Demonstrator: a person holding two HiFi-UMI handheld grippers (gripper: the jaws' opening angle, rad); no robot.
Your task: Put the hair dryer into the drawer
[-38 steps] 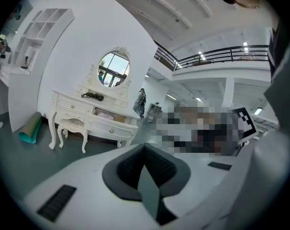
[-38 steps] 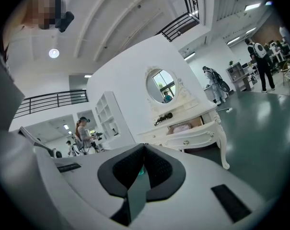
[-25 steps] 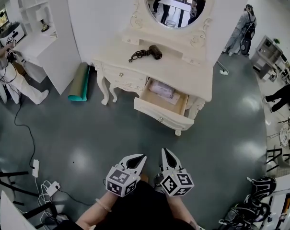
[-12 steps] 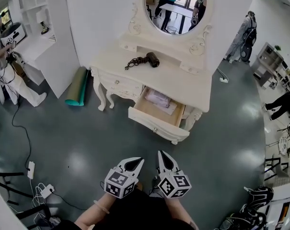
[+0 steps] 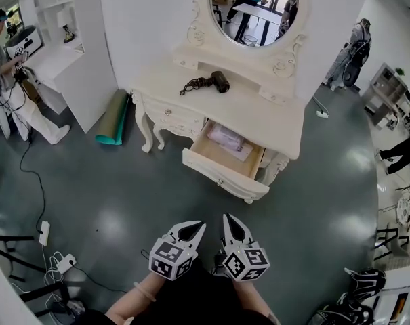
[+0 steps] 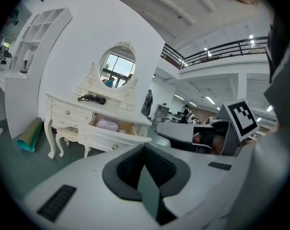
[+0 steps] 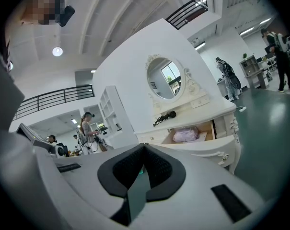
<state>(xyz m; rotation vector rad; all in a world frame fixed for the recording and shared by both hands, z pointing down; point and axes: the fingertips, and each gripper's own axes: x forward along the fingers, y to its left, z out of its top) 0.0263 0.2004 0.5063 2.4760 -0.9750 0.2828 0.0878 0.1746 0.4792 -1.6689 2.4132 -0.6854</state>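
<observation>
Forearms [image 5: 133, 302] rise from the bottom of the head view, carrying the left gripper [image 5: 195, 229] and the right gripper [image 5: 230, 223] side by side and close together over the grey floor [image 5: 110, 195]. Both aim ahead, slightly downward, toward the dressing table. Each gripper's own view shows its jaws clenched tip to tip, with nothing between them.

Well beyond them, the drawer [image 5: 221, 171] stands pulled out on the table's right half, with a pink packet [image 5: 229, 140] lying inside. Farther back, the hair dryer [image 5: 219, 80] lies on its side on the cream surface [image 5: 259, 110], just below the mirror [image 5: 252, 5]. Its long axis runs across the surface, along the mirror's base, with the dark barrel to the right and the coiled cord [image 5: 194, 84] bunched to the left.
</observation>
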